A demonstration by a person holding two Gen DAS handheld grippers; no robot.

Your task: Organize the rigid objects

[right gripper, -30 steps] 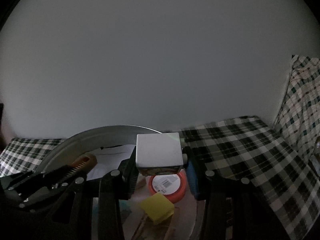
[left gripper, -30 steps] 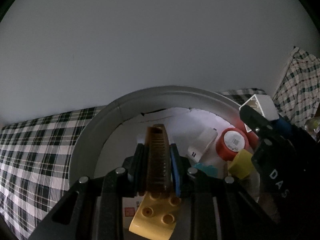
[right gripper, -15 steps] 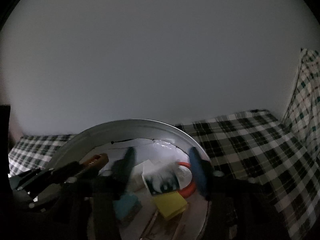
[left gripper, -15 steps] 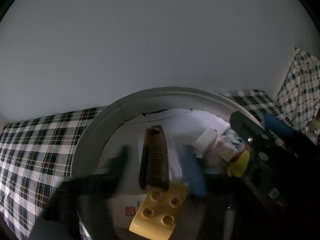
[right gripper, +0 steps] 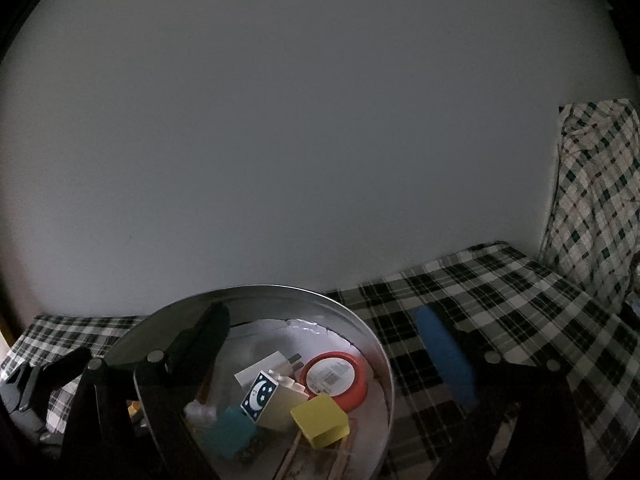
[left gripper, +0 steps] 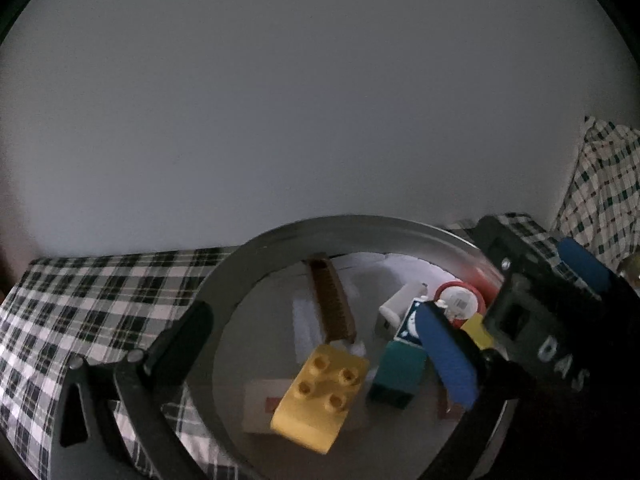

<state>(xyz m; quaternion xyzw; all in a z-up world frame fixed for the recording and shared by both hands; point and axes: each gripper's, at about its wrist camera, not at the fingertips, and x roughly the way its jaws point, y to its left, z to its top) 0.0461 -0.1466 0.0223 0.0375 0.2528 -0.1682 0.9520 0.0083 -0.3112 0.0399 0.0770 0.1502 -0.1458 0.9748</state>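
- Since a second ago we've let go of both things: the brown comb (left gripper: 333, 299) that was pinched in the left gripper (left gripper: 312, 340) and the white block with the moon picture (right gripper: 264, 394) that the right gripper (right gripper: 332, 354) carried now both lie in the metal bowl (left gripper: 240, 276).
- Left gripper's jaws are spread wide now, nothing between them; the comb sits just ahead of it, past the yellow studded brick (left gripper: 322, 394).
- Right gripper is wide open too, one finger over the bowl and the blue-padded one out over the checked cloth (right gripper: 500, 292).
- The moon block leans among the red-rimmed lid (right gripper: 335, 376), a yellow cube (right gripper: 320, 420), a teal block (right gripper: 228, 434) and a white charger (right gripper: 266, 366).
- Whole scene is pretty dim, so we can't make out the smaller bits.
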